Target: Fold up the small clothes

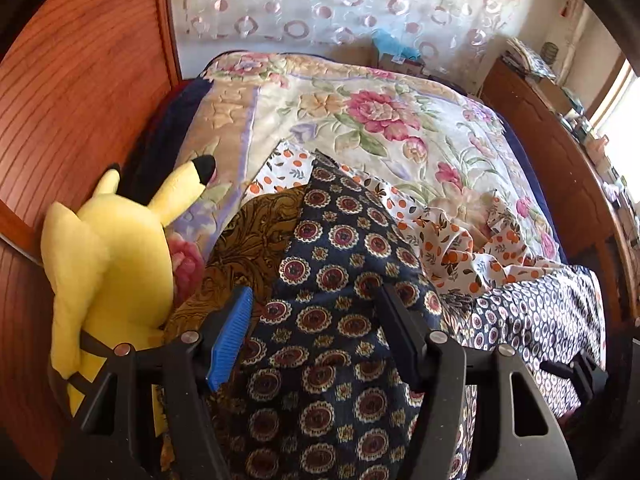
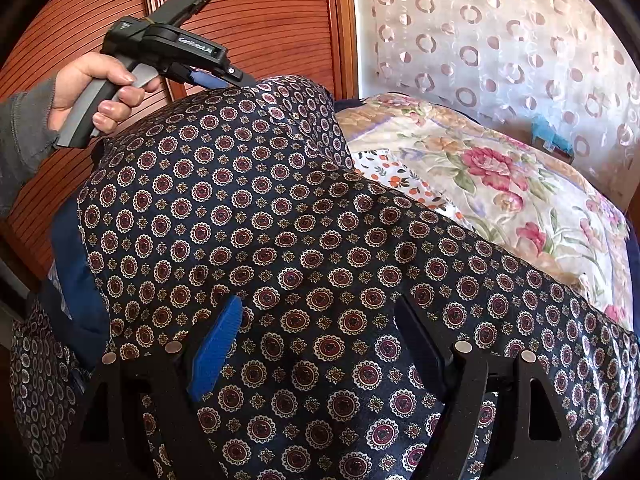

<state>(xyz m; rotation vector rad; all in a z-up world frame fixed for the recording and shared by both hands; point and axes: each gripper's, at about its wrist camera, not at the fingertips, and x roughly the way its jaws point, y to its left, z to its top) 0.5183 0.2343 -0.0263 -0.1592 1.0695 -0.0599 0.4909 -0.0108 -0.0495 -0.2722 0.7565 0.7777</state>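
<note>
Navy cloth printed with maroon-and-cream medallions, the garment [image 2: 280,240] fills most of the right wrist view and drapes over a heap on the bed [image 1: 400,120], whose floral quilt shows in the upper right of that frame. It looks thin, light and rather slick, a fabric that will slump and slide instead of keeping a crease, so I judge it needs holding at an edge or corner, with both layers pinched together, not out in the middle of the panel.

In the left wrist view the left gripper [image 1: 316,308] has its jaws apart, with the navy cloth lying between and below them; no pad visibly presses on it. A mustard-brown patterned cloth [image 1: 256,240] lies just beside it at centre left, and a white piece with orange fruit print [image 1: 448,240] is crumpled to the right. A yellow plush toy [image 1: 116,256] sits at the left edge against the wooden panel [image 1: 80,80].

The right gripper [image 2: 320,320] likewise hovers with jaws apart over the garment. At the upper left of that frame a hand [image 2: 92,88] holds the left gripper's handle, its tips at the top fold of the cloth.
</note>
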